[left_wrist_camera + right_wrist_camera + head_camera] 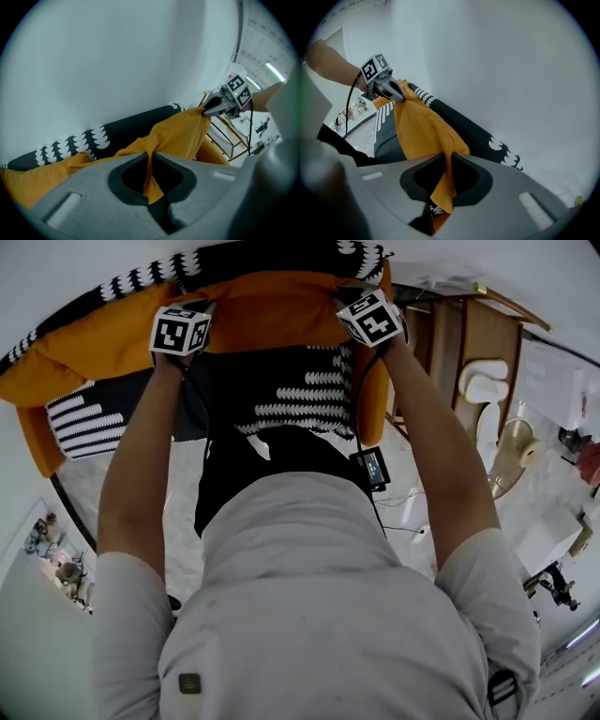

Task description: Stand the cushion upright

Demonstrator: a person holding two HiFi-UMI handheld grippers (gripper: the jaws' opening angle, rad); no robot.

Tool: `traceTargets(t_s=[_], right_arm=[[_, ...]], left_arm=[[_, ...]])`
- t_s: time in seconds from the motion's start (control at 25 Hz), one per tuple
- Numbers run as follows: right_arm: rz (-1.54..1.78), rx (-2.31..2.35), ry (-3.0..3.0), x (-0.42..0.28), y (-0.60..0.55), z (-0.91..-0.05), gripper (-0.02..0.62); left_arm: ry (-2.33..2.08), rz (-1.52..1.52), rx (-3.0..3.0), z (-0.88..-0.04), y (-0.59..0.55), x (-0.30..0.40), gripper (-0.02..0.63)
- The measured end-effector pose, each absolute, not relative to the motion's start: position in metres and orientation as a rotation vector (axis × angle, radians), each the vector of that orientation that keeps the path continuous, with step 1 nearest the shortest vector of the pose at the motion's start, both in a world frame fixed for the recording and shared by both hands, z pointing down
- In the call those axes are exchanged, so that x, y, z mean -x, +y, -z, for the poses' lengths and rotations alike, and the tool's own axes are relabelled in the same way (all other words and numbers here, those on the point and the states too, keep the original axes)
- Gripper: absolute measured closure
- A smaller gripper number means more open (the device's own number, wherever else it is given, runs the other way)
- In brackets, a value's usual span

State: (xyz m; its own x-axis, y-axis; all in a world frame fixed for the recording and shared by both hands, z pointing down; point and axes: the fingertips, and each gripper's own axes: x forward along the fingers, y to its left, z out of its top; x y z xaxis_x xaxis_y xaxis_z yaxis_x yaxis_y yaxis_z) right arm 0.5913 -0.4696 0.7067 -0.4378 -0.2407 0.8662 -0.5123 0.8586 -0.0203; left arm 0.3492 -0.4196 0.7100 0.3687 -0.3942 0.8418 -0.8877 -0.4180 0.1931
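Creased orange cushion [272,310]; left tongs [151,158] and right tongs [448,161] both clamp its edge

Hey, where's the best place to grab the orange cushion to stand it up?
The orange cushion is bulky; only the corners of its top edge pinch thin. Come from above, one corner each, as the left gripper and right gripper do now.

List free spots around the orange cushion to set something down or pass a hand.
Free: floor below the striped cushion, outside the left arm; narrower strip beside the right arm, with cables. Crowded: the chair, filled by orange cushion and patterned cushion; left gripper and right gripper pinch the orange fabric.
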Motion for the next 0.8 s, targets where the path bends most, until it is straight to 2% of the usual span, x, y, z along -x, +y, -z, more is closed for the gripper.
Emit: traceTargets(t_s=[0.44,0.68,0.8], right_arm=[[-0.293,-0.534,-1.989,-0.586,-0.515,-0.732,0.518],[-0.309,-0.582,-1.979,-0.585,-0.522,-0.734,0.514],[-0.294,-0.603,-1.999,-0.585,-0.524,-0.729,0.489]], left_arm=[[-1.127,-1.086,-1.978,-0.733,-0.465,-0.342,0.565],[-1.146,-1.048,-1.975,-0.736,-0.472,-0.341,0.55],[-1.2,-1.07,-1.986,-0.73,-0.476,-0.334,0.512]])
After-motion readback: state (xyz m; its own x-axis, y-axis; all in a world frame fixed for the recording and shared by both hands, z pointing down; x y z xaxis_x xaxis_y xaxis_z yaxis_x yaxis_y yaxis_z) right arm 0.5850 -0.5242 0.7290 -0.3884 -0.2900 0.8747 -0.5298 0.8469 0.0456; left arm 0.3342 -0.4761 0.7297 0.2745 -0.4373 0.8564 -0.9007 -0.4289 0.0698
